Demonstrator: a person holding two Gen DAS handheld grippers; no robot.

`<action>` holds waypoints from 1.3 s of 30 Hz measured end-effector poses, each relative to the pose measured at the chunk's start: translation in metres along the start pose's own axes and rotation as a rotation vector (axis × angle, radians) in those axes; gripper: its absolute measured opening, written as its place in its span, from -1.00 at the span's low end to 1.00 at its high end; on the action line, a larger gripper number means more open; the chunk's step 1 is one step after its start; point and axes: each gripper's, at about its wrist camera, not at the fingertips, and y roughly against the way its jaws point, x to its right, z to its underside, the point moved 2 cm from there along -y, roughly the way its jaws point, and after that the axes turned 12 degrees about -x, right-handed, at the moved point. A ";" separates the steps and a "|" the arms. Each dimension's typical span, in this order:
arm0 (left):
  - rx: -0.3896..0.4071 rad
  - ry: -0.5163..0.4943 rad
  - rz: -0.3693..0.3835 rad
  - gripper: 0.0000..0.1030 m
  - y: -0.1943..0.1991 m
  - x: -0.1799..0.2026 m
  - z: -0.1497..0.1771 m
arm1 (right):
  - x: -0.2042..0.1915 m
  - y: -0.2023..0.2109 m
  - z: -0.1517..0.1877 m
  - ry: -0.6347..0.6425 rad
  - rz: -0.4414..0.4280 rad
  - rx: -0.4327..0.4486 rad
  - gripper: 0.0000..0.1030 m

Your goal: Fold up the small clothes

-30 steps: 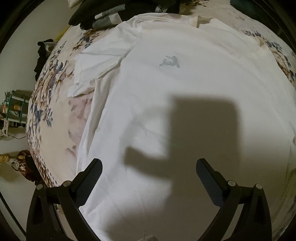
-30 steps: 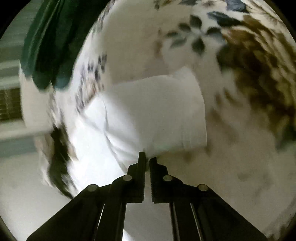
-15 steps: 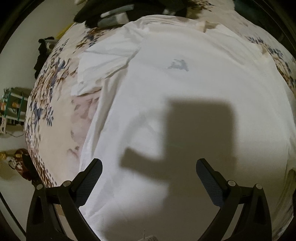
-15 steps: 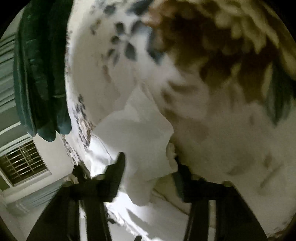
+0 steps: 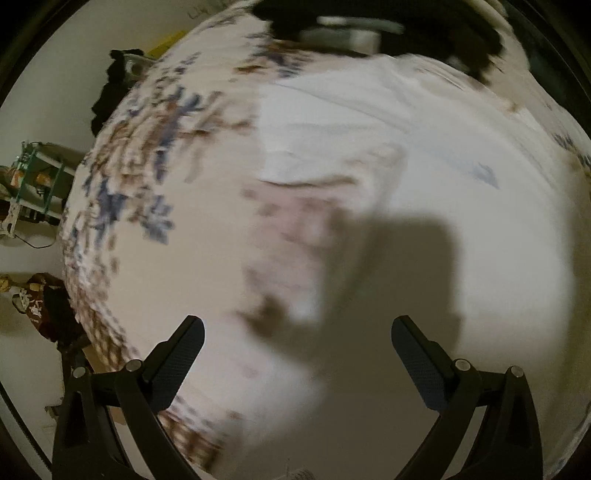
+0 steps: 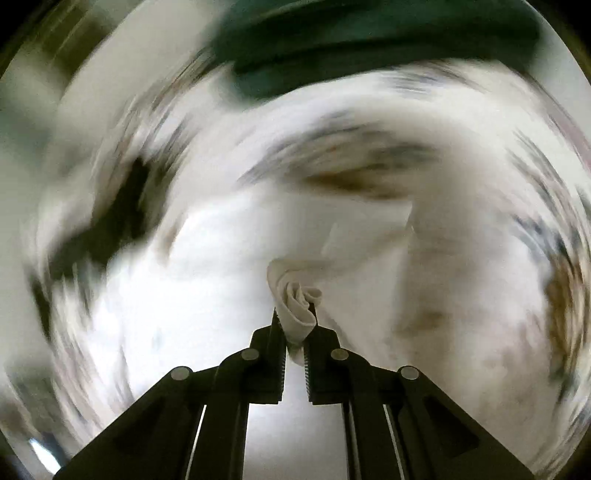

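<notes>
A white T-shirt [image 5: 424, 177] lies spread on a floral bedspread [image 5: 159, 206], with its left sleeve [image 5: 314, 140] out to the side and a small grey print [image 5: 485, 175] on the chest. My left gripper [image 5: 297, 345] is open and empty, hovering over the bedspread beside the shirt's left edge. My right gripper [image 6: 295, 317] is shut on a bunched fold of the shirt's white cloth [image 6: 297, 299], which trails away from the fingers. The right wrist view is heavily blurred by motion.
A pile of dark clothes [image 5: 369, 26] lies at the far edge of the bed. A dark green garment [image 6: 369, 40] lies beyond the shirt in the right wrist view. A green rack [image 5: 33, 181] and floor clutter stand left of the bed.
My right gripper opened around the sleeve, then shut on a bunch of its cloth and is swinging. My left gripper has moved left, off the shirt body to the bedspread beside it.
</notes>
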 end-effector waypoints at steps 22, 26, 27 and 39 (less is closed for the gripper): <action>-0.172 0.269 0.822 0.47 -0.082 -0.071 -0.116 | 0.051 -0.048 0.129 -0.510 -0.143 -0.223 0.45; -0.134 0.328 0.855 -0.94 -0.085 -0.056 -0.136 | 0.081 -0.045 0.137 -0.603 -0.164 -0.203 0.45; -0.093 0.312 0.833 -0.94 -0.077 -0.052 -0.139 | 0.085 -0.045 0.139 -0.626 -0.173 -0.198 0.45; 0.254 -0.597 0.442 -0.92 0.051 0.143 -0.057 | 0.156 0.021 0.164 -0.666 -0.194 -0.145 0.45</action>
